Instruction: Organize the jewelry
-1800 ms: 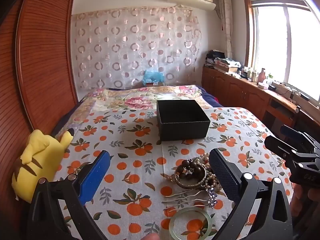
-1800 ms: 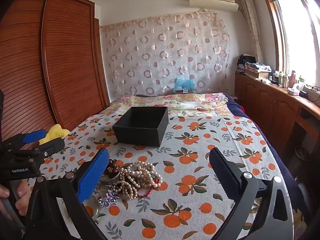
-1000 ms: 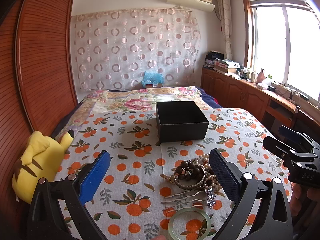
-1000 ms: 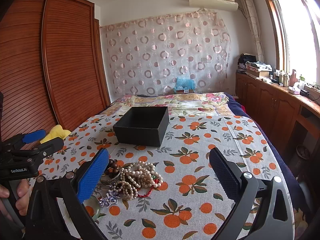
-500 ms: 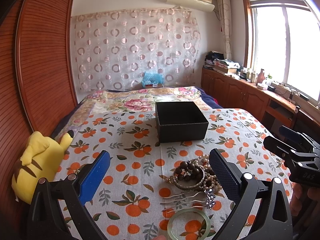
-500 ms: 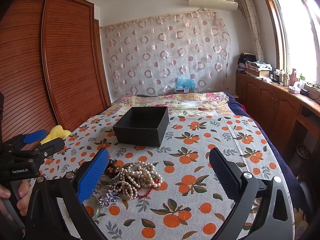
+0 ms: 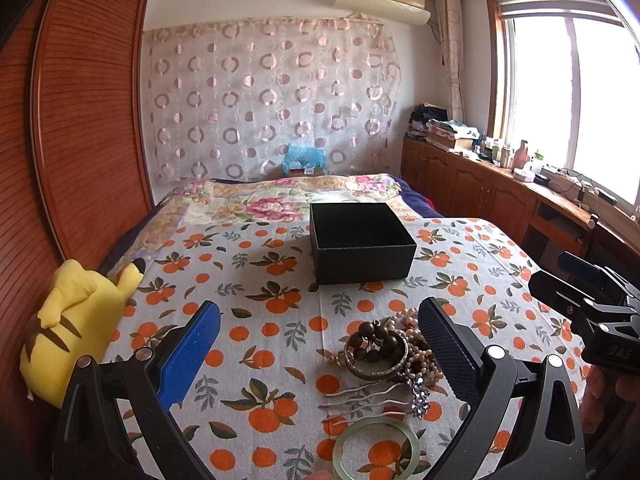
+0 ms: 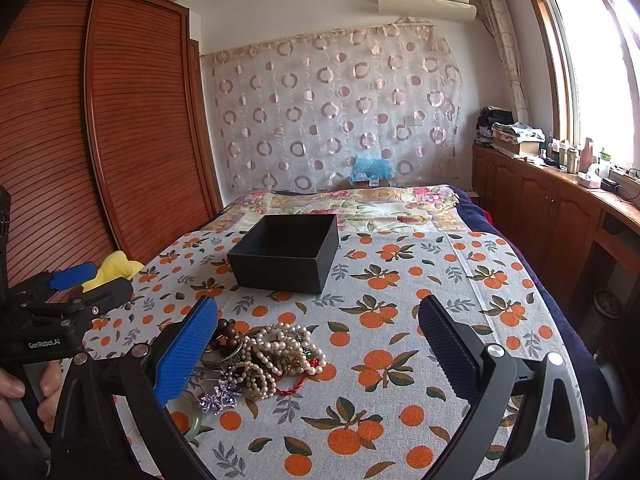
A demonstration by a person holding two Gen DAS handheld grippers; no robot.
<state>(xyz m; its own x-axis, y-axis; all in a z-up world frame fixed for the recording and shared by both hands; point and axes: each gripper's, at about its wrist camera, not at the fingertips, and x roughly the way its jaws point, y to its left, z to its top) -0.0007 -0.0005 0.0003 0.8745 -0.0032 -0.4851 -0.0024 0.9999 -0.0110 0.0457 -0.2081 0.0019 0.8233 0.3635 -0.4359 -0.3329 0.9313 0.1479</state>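
Observation:
A pile of jewelry (image 7: 394, 350) lies on the orange-print cloth: dark wooden beads, a silver bangle, pearl strands, silver hairpins (image 7: 360, 396) and a green jade bangle (image 7: 376, 446). The pile also shows in the right wrist view (image 8: 272, 354). An open black box (image 7: 360, 242) stands beyond it, seen too in the right wrist view (image 8: 286, 252). My left gripper (image 7: 316, 344) is open and empty, just short of the pile. My right gripper (image 8: 318, 344) is open and empty, with the pile by its left finger.
A yellow plush toy (image 7: 72, 324) lies at the bed's left edge against the wooden wardrobe (image 7: 80, 140). Wooden cabinets (image 8: 540, 208) run along the right under the window. The floral bedspread (image 7: 280, 200) continues behind the box.
Both grippers stayed almost still and open. The left view shifted very slightly; nothing was picked up or moved.

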